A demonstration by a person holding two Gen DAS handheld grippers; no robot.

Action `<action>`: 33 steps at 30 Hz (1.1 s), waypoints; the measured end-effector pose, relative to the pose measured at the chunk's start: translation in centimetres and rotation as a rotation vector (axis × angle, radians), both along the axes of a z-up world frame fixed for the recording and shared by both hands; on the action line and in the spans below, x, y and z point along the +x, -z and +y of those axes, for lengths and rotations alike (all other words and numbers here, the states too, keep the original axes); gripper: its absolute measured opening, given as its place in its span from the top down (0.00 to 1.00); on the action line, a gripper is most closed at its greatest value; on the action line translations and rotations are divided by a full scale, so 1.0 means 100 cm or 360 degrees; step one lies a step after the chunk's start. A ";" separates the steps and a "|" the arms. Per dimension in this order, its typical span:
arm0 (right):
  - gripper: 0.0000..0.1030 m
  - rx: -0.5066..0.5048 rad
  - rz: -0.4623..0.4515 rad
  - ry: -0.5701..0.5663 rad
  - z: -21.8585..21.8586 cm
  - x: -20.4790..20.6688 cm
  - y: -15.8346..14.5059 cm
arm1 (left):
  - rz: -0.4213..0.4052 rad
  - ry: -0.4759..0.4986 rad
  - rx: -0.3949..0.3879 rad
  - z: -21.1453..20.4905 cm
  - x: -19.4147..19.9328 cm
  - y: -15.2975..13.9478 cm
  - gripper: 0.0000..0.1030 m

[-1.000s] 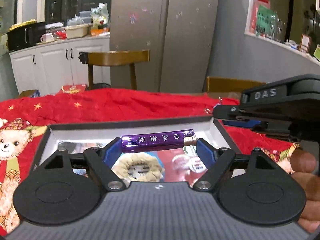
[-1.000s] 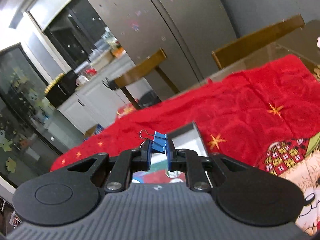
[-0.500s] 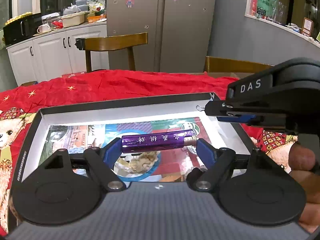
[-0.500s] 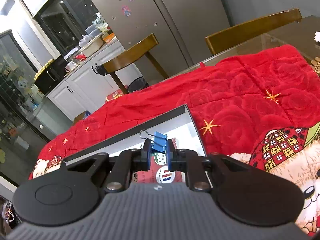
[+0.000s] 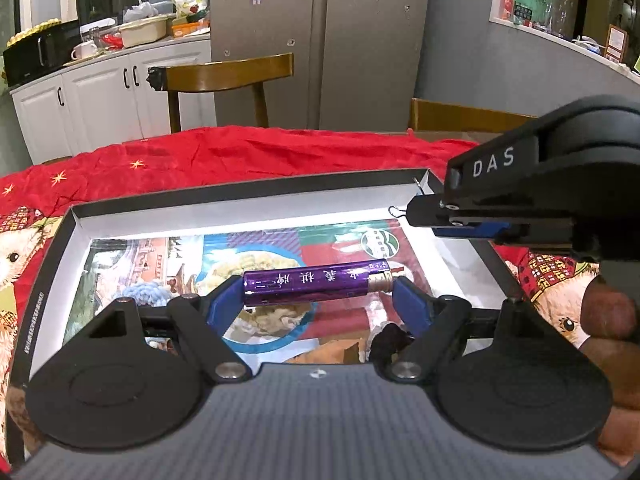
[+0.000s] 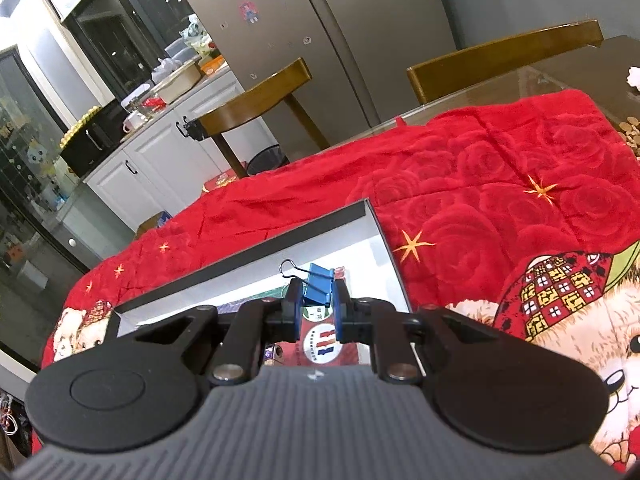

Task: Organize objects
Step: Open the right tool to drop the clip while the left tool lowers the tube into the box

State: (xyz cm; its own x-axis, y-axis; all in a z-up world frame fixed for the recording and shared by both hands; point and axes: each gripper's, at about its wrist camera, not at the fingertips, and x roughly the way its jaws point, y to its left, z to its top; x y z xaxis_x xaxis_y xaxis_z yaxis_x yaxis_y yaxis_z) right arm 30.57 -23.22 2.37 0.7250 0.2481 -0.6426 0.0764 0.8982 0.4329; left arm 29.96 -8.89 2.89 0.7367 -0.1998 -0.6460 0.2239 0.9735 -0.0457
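My left gripper (image 5: 317, 297) is shut on a purple lighter (image 5: 316, 282), gripped end to end and held crosswise above the open box (image 5: 256, 210). The box has a black rim, white walls and colourful printed packets on its floor. My right gripper (image 6: 317, 303) is shut on a blue binder clip (image 6: 318, 286), whose wire handle sticks up to the left. It hangs over the box's far right corner (image 6: 372, 220). In the left wrist view the right gripper (image 5: 404, 213) reaches in from the right over that corner, with a hand (image 5: 612, 320) behind it.
A red quilted cloth (image 5: 240, 156) with stars and bear prints covers the table. Wooden chairs (image 5: 228, 76) stand behind it, then a steel fridge and white cabinets. A bare glass tabletop (image 6: 560, 76) with small items lies at the far right.
The left gripper with the lighter has sunk toward the box, so more of the box floor shows. The right gripper with the clip has tipped down toward the box corner.
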 end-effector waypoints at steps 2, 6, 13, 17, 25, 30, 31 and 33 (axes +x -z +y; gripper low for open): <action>0.83 0.0001 0.0019 -0.0009 0.000 0.001 0.002 | 0.0008 0.0011 0.0000 0.000 0.001 0.001 0.19; 0.83 -0.0011 0.0040 -0.0019 0.002 0.002 0.004 | 0.0023 0.0010 0.0006 -0.001 0.003 0.005 0.19; 0.83 -0.0037 0.0082 -0.0018 0.004 0.005 0.009 | 0.0045 0.0003 0.0020 0.004 0.006 0.004 0.19; 0.83 -0.0032 0.0100 -0.0016 0.005 0.006 0.012 | 0.0063 -0.0022 0.0029 0.008 0.010 0.006 0.19; 0.83 -0.0056 0.0120 -0.0024 0.009 0.007 0.016 | 0.0081 -0.0007 -0.0005 0.008 0.009 0.006 0.19; 0.83 -0.0080 0.0166 -0.0048 0.011 0.009 0.017 | 0.0100 -0.0005 -0.0070 0.013 0.012 0.006 0.18; 0.83 -0.0086 0.0172 -0.0055 0.011 0.009 0.017 | 0.0103 -0.0008 -0.0074 0.014 0.013 0.006 0.18; 0.83 -0.0109 0.0174 -0.0056 0.013 0.009 0.017 | 0.0100 -0.0006 -0.0070 0.013 0.013 0.006 0.18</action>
State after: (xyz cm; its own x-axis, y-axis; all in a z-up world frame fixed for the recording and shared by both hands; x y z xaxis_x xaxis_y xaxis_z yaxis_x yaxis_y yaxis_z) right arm 31.44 -21.95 0.72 0.6411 0.2251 -0.7337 0.0875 0.9284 0.3612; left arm 31.23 -7.55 2.25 0.6956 -0.2262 -0.6818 0.2154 0.9711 -0.1025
